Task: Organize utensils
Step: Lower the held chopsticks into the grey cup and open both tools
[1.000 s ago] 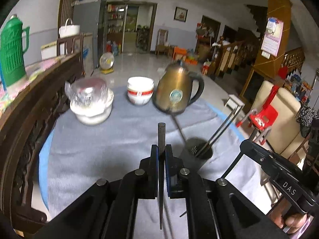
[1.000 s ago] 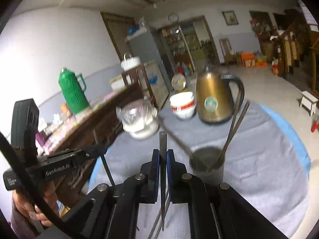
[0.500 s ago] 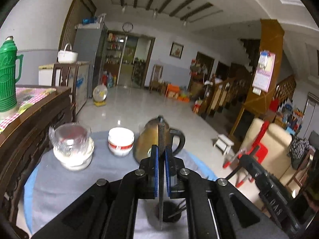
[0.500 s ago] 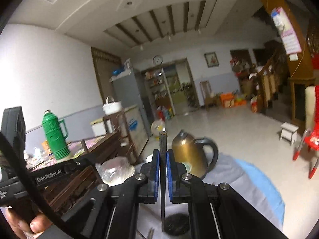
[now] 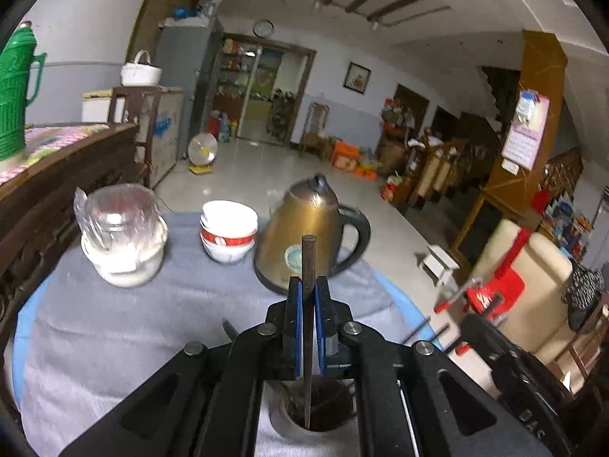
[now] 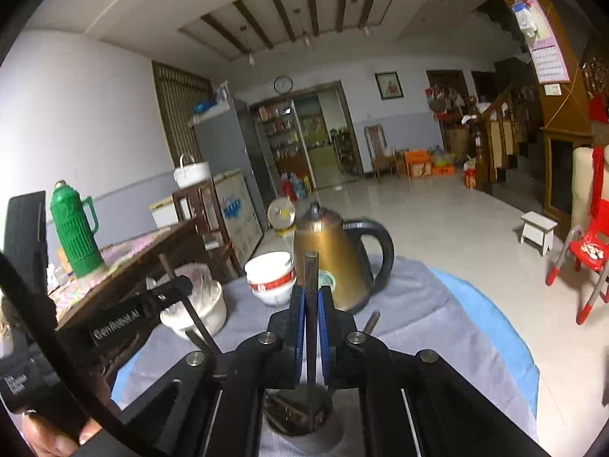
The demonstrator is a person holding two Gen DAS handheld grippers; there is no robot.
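The left gripper (image 5: 308, 333) pinches a dark chopstick (image 5: 308, 262) upright between its blue pads, tip down inside the utensil cup (image 5: 318, 417) just below. The right gripper (image 6: 312, 337) likewise clamps its own chopstick (image 6: 311, 270) — lower end in the same cup (image 6: 300, 422), which stands on the grey cloth (image 5: 114, 327).

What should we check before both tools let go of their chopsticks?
1. Left tool shut on dark chopstick: ok.
2. Right tool shut on dark metal chopstick: ok.
3. Left chopstick tip inside round dark holder cup: ok.
4. Right chopstick tip inside cup: ok.
5. Tips touching the cup's bottom: cannot tell.
6. Gold kettle apart from cup: ok.
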